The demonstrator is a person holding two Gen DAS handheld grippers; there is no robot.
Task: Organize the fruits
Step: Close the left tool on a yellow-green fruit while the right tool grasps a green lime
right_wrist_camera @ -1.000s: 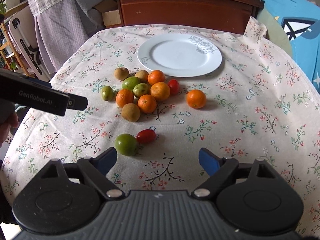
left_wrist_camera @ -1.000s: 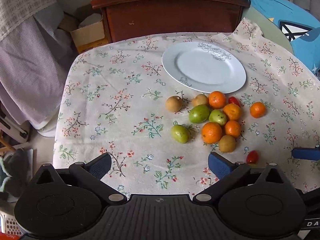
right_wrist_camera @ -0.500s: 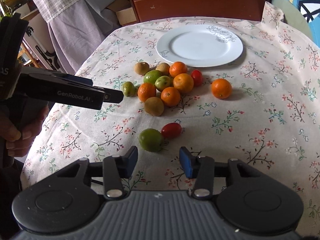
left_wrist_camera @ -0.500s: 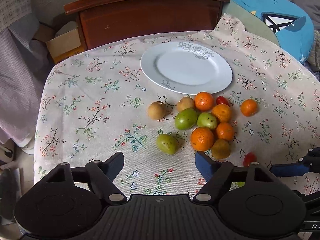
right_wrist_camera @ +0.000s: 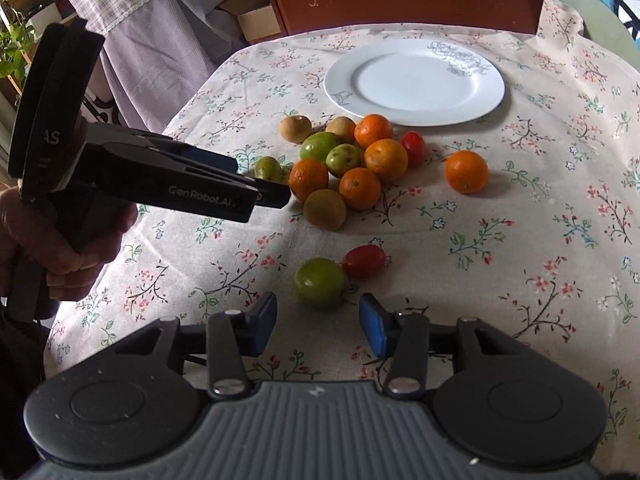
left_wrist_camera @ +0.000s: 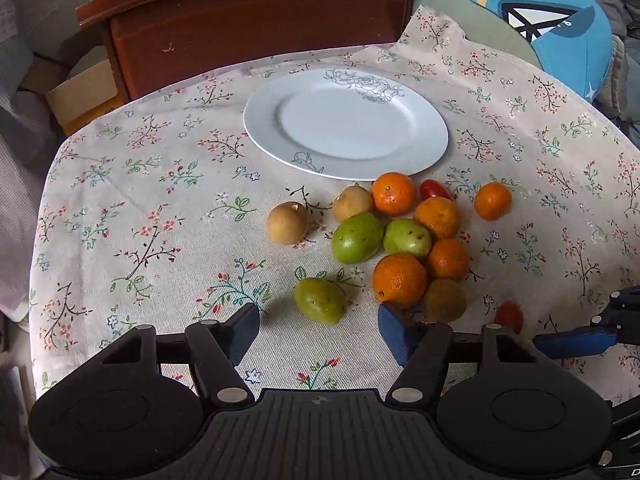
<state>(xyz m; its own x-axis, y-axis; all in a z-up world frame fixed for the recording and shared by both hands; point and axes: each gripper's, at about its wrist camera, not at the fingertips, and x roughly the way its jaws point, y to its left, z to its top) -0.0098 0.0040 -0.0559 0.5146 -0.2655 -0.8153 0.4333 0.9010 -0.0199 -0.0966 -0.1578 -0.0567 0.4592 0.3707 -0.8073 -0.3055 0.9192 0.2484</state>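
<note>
The white plate [left_wrist_camera: 424,128] holds nothing. The fruits [left_wrist_camera: 400,236] lie on the desk [left_wrist_camera: 120,208] beside it. Left claw [left_wrist_camera: 319,326] and right claw [right_wrist_camera: 318,320] are both released.

"GenRobot.AI" along the left gripper [right_wrist_camera: 276,196] arm; "AS" on its body.

From my seat the tablecloth [left_wrist_camera: 160,216] reads as matt woven cloth with a printed floral pattern, and the white plate [left_wrist_camera: 424,148] on it looks like smooth, glossy glazed ceramic. The tangerines [right_wrist_camera: 386,159] have a dimpled, faintly shiny peel, the red cherry tomato [right_wrist_camera: 363,261] is slick and glossy, and the brown fruits [left_wrist_camera: 286,223] look dull and rough-skinned. Behind them I see a dark cabinet [left_wrist_camera: 256,32] of varnished wood and a raw cardboard box [left_wrist_camera: 82,92].
</note>
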